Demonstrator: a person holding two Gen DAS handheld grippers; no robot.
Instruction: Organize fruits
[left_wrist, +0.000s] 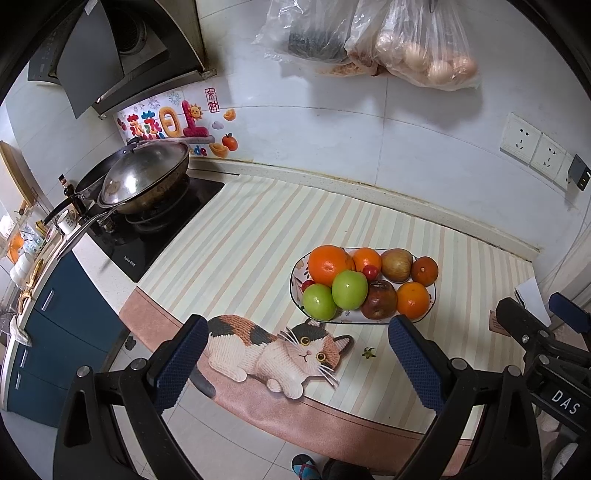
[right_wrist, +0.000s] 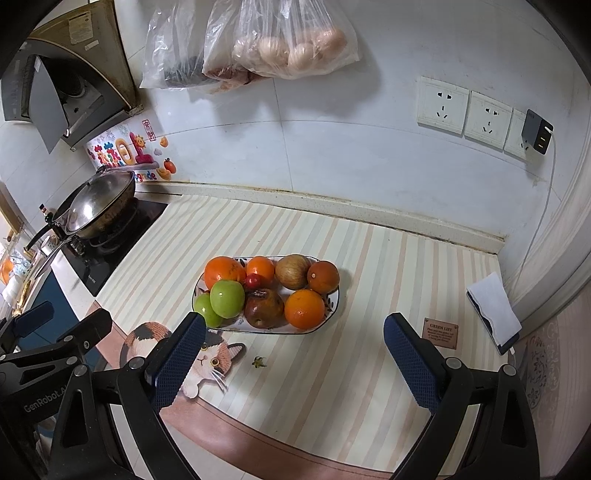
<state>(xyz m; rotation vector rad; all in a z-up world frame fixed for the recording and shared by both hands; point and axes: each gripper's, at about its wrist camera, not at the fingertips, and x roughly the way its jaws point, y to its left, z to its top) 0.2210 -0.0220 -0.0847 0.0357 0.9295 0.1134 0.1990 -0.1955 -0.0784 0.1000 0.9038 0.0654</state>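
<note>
Left tongs (left_wrist: 295, 363) and right tongs (right_wrist: 293, 363) wide, empty, above bare striped bench (right_wrist: 332, 387) front edge; plate (right_wrist: 334, 308) well inside, heaped with oranges (right_wrist: 304, 308), apples (right_wrist: 227, 298)

black frames, blue textured jaws

On a mat (right_wrist: 332, 369) striped cream, beige and pale green with a calico cat print (left_wrist: 280, 350), a floral-edged white plate (right_wrist: 332, 301) holds 2 green apples (left_wrist: 349, 290), orange citrus (left_wrist: 327, 266) and a brown-red apple (right_wrist: 264, 308).
</note>
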